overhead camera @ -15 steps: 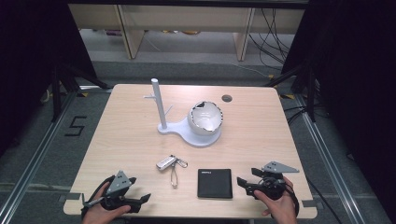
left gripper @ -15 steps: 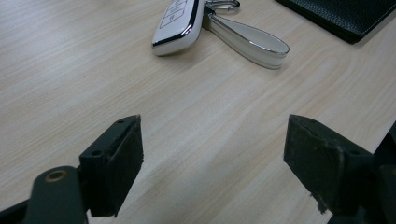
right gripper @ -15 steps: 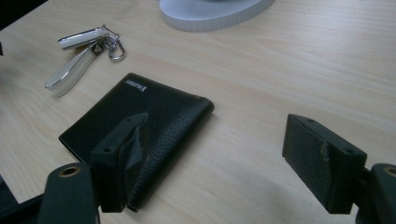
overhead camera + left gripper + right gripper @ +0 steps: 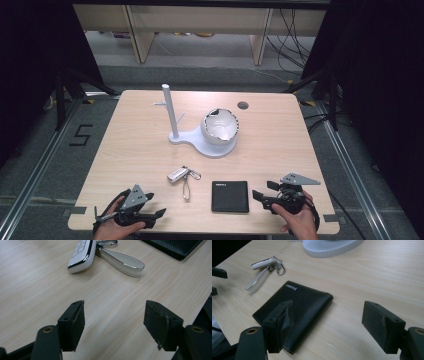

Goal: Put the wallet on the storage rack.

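On the light wooden table [image 4: 135, 145], the left gripper [image 4: 161, 213] rests near the front edge at the person's left, its jaws spread wide and empty, aimed toward the middle of the table. Ahead of it lies the white car key [image 4: 178, 174] with its pale strap loop [image 4: 187, 189]; in the high view the key's long axis runs on a slant, from lower left up to the right, where it meets a small metal clip [image 4: 194, 175], while the strap hangs from that end back toward the front edge. In the left gripper view the key [image 4: 81, 255] and strap [image 4: 123, 262] lie beyond the open jaws, apart from them, with bare wood between. The right gripper [image 4: 257, 196] sits near the front edge at the person's right, jaws also wide apart and holding nothing, pointing left toward the black wallet [image 4: 230, 196], which lies flat just beside its tips. In the right gripper view the wallet [image 4: 297, 307] sits diagonally, partly behind one jaw, its small printed label toward the key [image 4: 263, 263]. Farther back stands a white stand [image 4: 168, 112] with an upright post, its round base carrying a white bowl-like holder [image 4: 220, 127], well apart from both grippers.
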